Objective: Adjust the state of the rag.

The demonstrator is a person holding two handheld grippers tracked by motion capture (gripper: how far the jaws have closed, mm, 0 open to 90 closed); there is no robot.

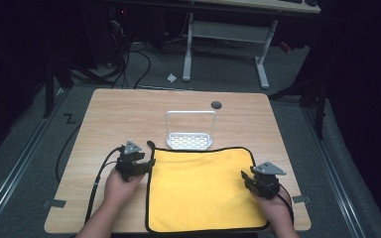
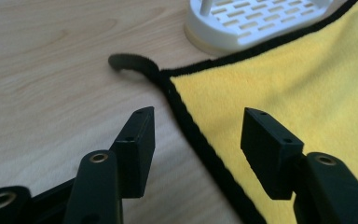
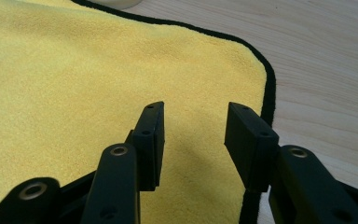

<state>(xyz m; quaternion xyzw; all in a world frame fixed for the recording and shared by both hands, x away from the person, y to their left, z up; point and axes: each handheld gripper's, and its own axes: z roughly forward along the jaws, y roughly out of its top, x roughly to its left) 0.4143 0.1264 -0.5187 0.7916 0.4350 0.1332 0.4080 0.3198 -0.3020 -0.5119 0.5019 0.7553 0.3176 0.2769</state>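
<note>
Wooden counter (image 1: 104, 114) carried a yellow cloth (image 1: 201, 191) spread flat at its near edge, a white rack (image 1: 189, 130) just behind. Left hand-held gripper (image 2: 198, 135) straddled the cloth's left hem, released; right hand-held gripper (image 3: 193, 135) hovered released over its right border.

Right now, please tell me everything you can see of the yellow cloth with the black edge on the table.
The yellow cloth with the black stitched edge looks soft, like microfibre. It lies spread flat on the light wooden table, nearly square, with rounded corners. A short black loop sticks out at its far left corner. The white slotted plastic rack meets its far edge. The left hand-held gripper hangs open over the left hem; the right hand-held gripper is open over the right edge.
</note>
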